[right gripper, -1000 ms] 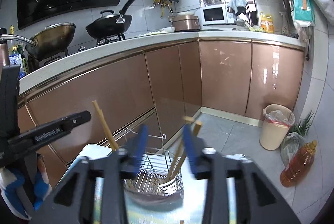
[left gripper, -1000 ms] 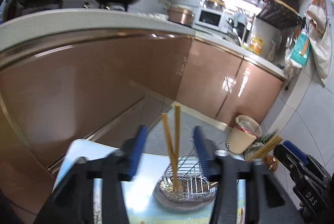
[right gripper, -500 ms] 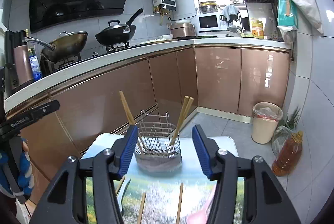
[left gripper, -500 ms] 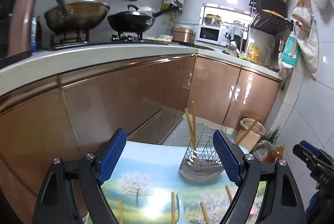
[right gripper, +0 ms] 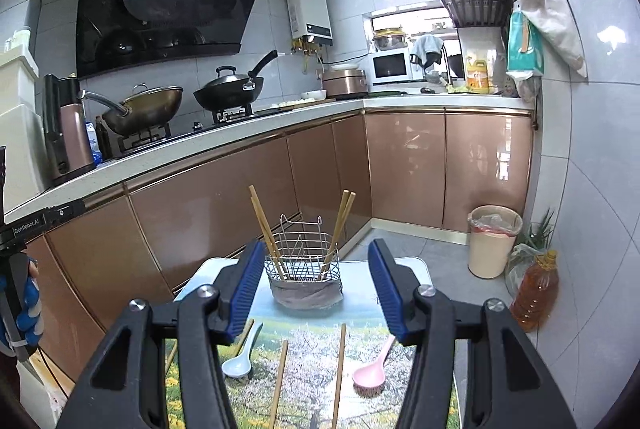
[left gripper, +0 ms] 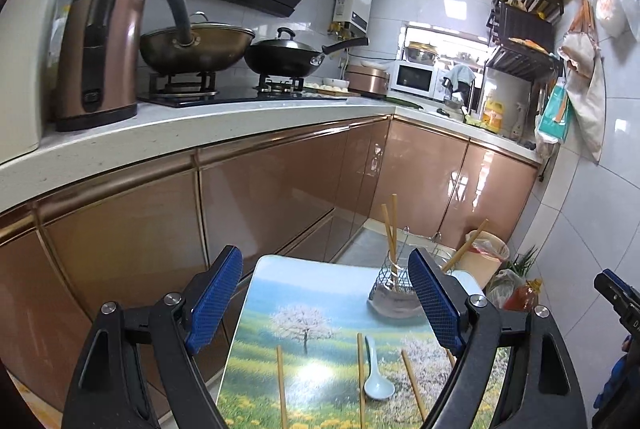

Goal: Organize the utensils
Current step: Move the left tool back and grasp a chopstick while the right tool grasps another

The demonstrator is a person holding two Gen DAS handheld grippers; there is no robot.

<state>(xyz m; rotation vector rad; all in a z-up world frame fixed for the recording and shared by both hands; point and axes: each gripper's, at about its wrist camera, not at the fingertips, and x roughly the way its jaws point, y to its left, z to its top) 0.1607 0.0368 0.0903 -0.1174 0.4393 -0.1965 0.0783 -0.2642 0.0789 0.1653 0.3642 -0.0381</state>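
Right wrist: right gripper [right gripper: 316, 285] jaws apart, empty | wire basket [right gripper: 306, 271] holds chopsticks [right gripper: 264, 229] | left gripper [left gripper: 324, 293] wide, empty

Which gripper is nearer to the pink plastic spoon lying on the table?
Right. The right gripper hangs directly before the pink plastic spoon; the left gripper is further left, by the pale blue spoon.

White-tiled walls [right gripper: 600, 189], glossy copper cabinets [right gripper: 408, 169], grey floor [right gripper: 432, 249]
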